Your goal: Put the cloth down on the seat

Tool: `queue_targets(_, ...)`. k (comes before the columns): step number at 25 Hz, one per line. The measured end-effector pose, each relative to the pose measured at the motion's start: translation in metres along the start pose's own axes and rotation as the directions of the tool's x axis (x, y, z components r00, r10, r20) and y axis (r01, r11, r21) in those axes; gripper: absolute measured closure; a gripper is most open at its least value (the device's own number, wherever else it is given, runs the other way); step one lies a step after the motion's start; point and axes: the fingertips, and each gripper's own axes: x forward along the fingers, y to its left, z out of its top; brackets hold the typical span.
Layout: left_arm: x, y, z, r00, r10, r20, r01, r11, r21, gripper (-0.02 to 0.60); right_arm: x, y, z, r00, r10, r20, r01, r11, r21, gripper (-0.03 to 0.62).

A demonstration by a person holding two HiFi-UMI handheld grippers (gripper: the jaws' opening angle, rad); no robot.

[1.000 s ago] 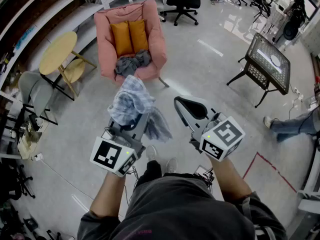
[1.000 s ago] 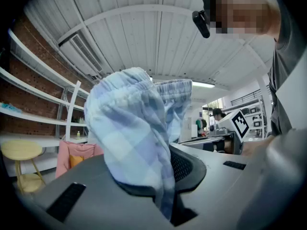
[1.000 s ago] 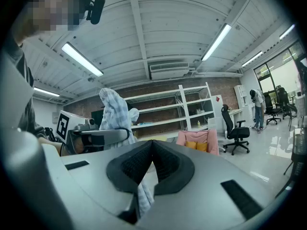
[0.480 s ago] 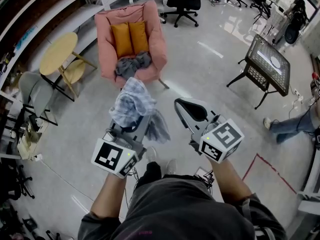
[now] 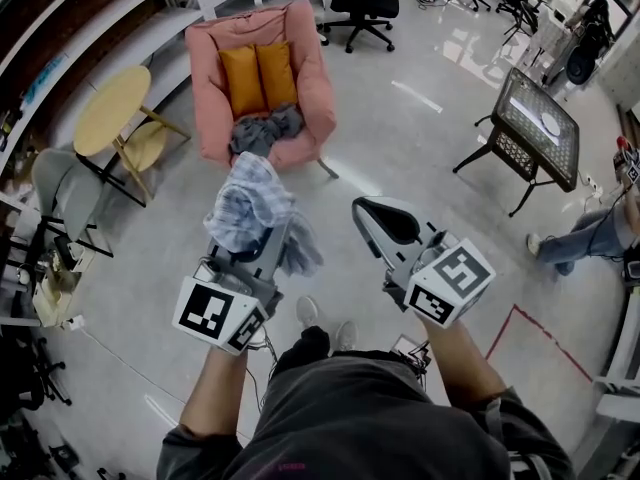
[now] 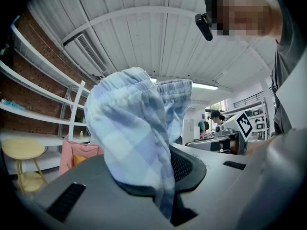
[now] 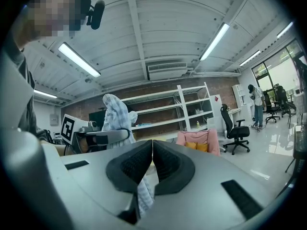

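Inside the pink armchair [image 5: 208, 63]: two orange cushions [image 5: 258, 76] upright against the back, and a grey bundle [image 5: 266, 130] lying on the seat. Clamped in the left gripper [image 5: 258, 246], raised over the floor in front of the chair and not yet on the seat: the blue plaid cloth [image 5: 248, 206], bunched above the jaws, a tail hanging below. Closed pad to pad beside it: the right gripper [image 5: 374, 218]. Compared with a second ago: cloth and left gripper shifted slightly leftward, same grip, tail drawn in closer.

A pale blue checked cloth [image 5: 250, 208] is hanging crumpled in mid-air, well short of the pink padded armchair [image 5: 312, 76] standing ahead.
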Motion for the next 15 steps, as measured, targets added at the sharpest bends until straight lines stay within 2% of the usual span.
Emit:
queue_targets(9, 0.012, 0.072, 0.009, 0.998, -0.053, 0.022, 0.053, 0.999, -0.004, 0.531, 0.068, -0.007, 0.011, 0.999, -0.048, 0.001, 0.048, 0.999, -0.02, 0.579)
queue_targets(15, 0.018, 0.103, 0.018, 0.995, -0.091, 0.031, 0.09, 0.996, 0.014, 0.531, 0.098, -0.013, 0.015, 0.996, -0.089, 0.014, 0.09, 0.996, -0.021, 0.579)
